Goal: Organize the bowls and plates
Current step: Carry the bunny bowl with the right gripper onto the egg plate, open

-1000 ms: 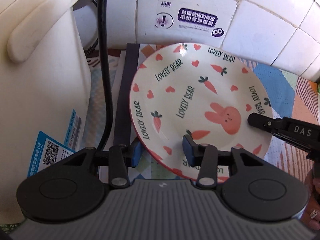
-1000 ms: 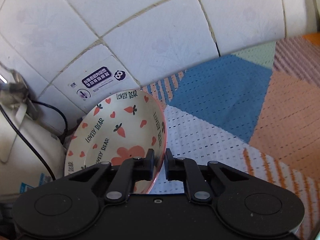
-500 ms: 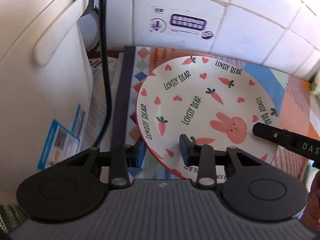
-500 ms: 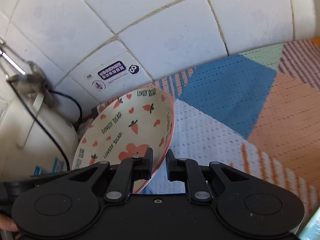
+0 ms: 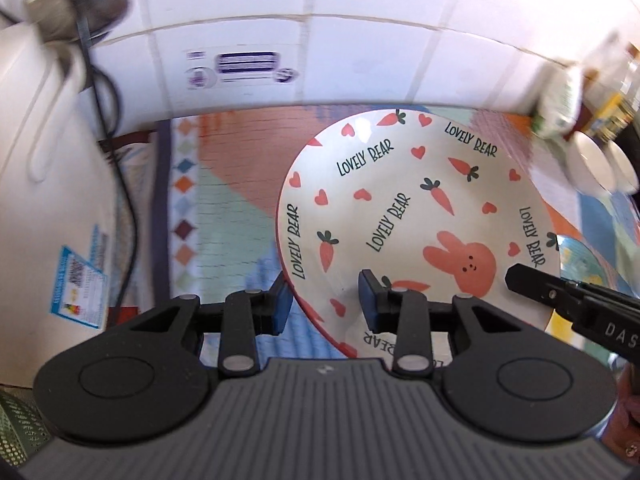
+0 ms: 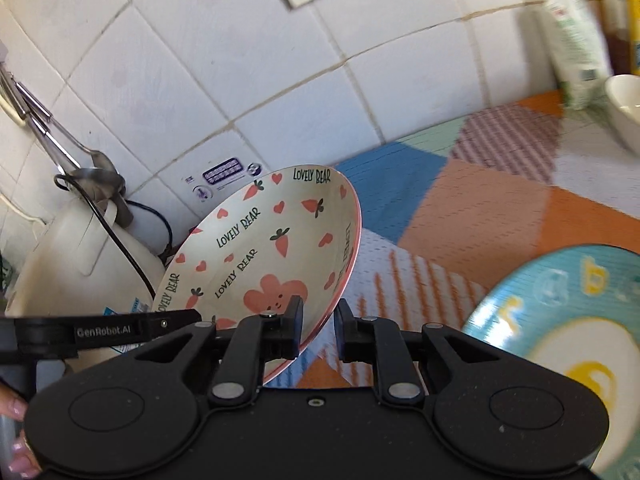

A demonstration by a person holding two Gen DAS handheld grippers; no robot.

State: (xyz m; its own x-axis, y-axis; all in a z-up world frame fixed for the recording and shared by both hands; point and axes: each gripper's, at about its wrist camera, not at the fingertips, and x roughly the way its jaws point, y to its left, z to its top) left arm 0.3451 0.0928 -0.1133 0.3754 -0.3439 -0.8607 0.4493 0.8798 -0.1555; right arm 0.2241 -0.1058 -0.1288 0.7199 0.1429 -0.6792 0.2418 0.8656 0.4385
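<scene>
Gripping the rabbit plate (image 5: 400, 216) from both sides, tilted above the patchwork mat (image 6: 480, 208).
Left gripper (image 5: 324, 304) clamping its near rim; right gripper (image 6: 318, 330) pinching the opposite rim, jaws easing apart; blue plate (image 6: 560, 320) lying just right of it.

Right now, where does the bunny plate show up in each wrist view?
Left wrist view: bunny plate fills centre-right, its near rim between the left hand-held gripper fingers.
Right wrist view: plate sits left of centre, tilted, rim between the right hand-held gripper fingers.
Shared landmark: purple wall sticker behind the plate.
</scene>
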